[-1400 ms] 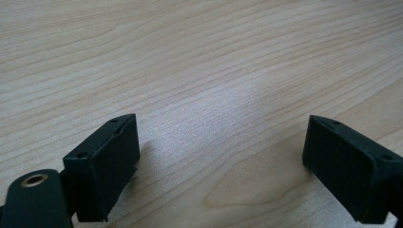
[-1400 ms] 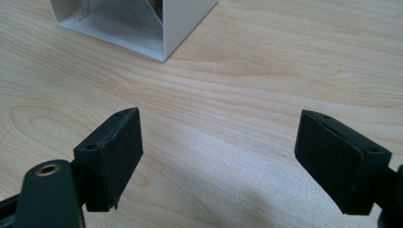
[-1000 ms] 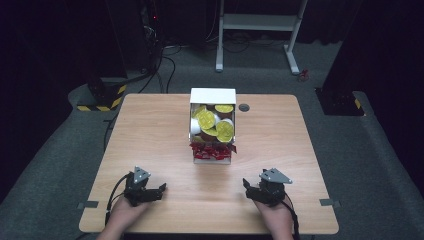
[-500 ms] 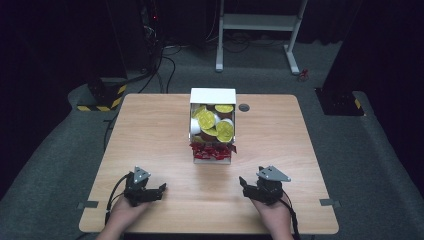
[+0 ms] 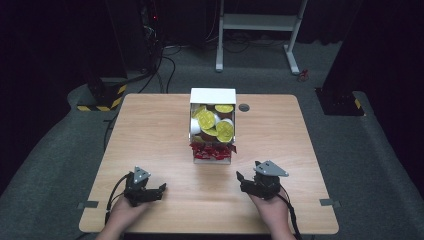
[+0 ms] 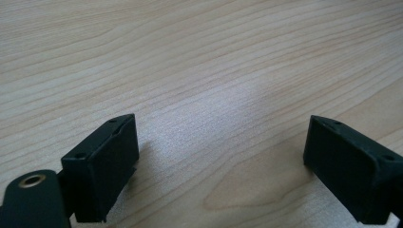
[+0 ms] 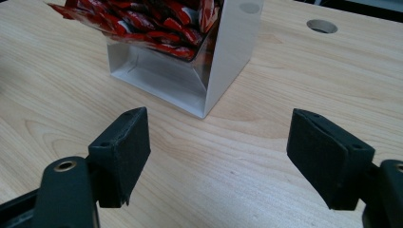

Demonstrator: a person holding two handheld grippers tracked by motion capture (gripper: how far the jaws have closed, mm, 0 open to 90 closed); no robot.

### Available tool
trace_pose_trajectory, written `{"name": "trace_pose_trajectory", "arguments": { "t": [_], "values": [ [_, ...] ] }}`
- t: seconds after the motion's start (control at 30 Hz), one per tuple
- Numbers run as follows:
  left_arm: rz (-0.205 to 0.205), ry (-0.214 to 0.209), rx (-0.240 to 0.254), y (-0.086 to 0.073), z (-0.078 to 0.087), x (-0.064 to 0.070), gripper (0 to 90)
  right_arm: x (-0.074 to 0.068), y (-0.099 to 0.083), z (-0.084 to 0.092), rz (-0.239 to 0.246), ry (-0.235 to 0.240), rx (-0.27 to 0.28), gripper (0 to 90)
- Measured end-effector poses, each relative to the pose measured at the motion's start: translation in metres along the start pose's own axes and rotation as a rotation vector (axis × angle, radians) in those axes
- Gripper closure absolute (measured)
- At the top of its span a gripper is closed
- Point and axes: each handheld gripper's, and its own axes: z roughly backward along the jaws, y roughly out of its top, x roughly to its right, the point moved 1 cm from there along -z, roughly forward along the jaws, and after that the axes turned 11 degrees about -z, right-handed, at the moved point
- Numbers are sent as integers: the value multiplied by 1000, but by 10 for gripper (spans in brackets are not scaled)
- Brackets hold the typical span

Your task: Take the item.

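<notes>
A white open-top box [image 5: 212,96] stands at the middle of the wooden table [image 5: 150,135]. It holds several yellow-lidded cups [image 5: 206,119] at the back and red packets [image 5: 212,150] at the front. My right gripper [image 5: 243,183] hovers near the front edge, to the right of the box, and is open. Its jaws have just been closing slightly with nothing between them. In the right gripper view the right gripper [image 7: 218,135] faces the box's near corner [image 7: 233,57] and the red packets [image 7: 142,19]. My left gripper [image 5: 158,192] rests low at the front left, open over bare wood [image 6: 221,135].
A round cable hole [image 5: 244,107] sits in the table right of the box, also visible as the hole [image 7: 321,25]. Beyond the table stand a white metal frame [image 5: 260,22] and dark equipment with hazard-striped bases [image 5: 102,97]. Grey floor surrounds the table.
My right gripper has risen a little and shifted left toward the box. The left gripper and the box have stayed put.
</notes>
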Motion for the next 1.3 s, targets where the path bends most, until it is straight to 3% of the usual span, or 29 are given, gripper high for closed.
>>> {"name": "trace_pose_trajectory", "arguments": {
  "t": [0.73, 1.3],
  "values": [
    [0, 0, 0, 0, 0, 0, 116, -6, 22, -6, -15, -16, 19, 188],
    [4, -4, 1, 0, 0, 0, 112, -8, 34, -15, -20, 7, 26, 382]
  ]
}}
